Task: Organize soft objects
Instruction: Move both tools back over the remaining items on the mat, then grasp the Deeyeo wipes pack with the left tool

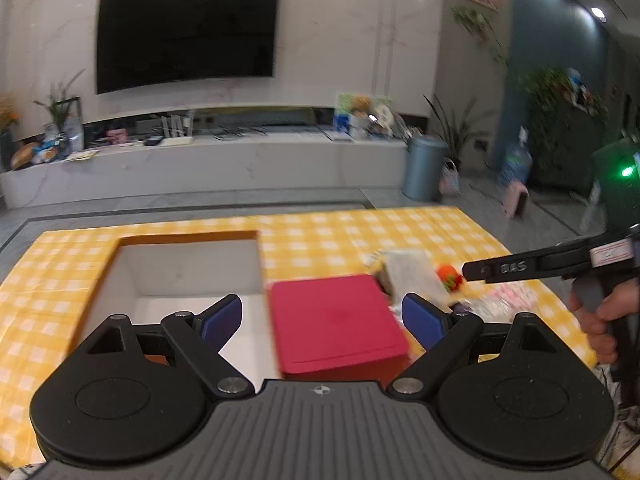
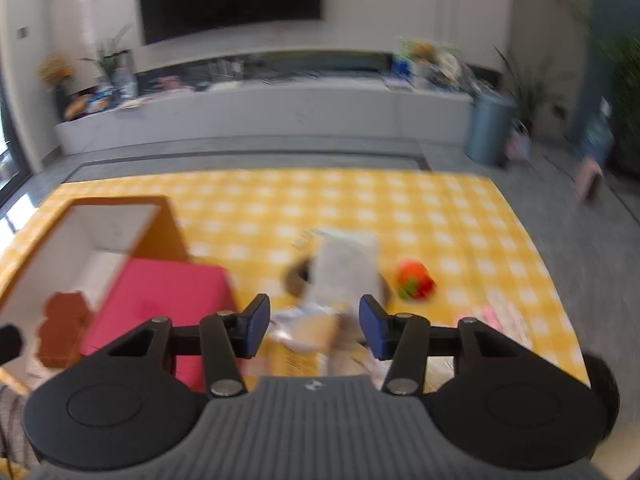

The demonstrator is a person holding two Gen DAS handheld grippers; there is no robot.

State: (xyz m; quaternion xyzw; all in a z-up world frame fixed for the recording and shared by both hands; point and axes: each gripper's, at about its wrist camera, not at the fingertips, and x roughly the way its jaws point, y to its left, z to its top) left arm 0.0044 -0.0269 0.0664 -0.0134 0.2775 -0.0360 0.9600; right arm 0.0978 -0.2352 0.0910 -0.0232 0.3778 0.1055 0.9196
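We see a flat red cushion-like pad (image 1: 338, 322), square-cornered with a stitched seam along its near edge, lying just ahead of and between the blue fingers (image 1: 222, 320) of the left gripper (image 1: 322, 320), which are spread wide and pinch nothing. Its long axis runs away from the fingers, tilted a little toward the left-hand one, and its near end rests on the right wall of an open orange box (image 1: 188, 238) with a white inside, which sits ahead of the left finger. Beyond the right finger lies a pale, soft-looking packet (image 1: 412, 276), its long axis also pointing away, with a small orange and green toy (image 1: 450, 276) beside it. In the right wrist view the right gripper (image 2: 314, 326) holds its fingers (image 2: 256, 324) apart with nothing pressed between them; the pale packet (image 2: 348, 272) stands just past the gap, blurred, the red pad (image 2: 160, 304) beyond the left finger, the toy (image 2: 414, 280) beyond the right. Everything rests on a yellow checked cloth (image 2: 320, 200).
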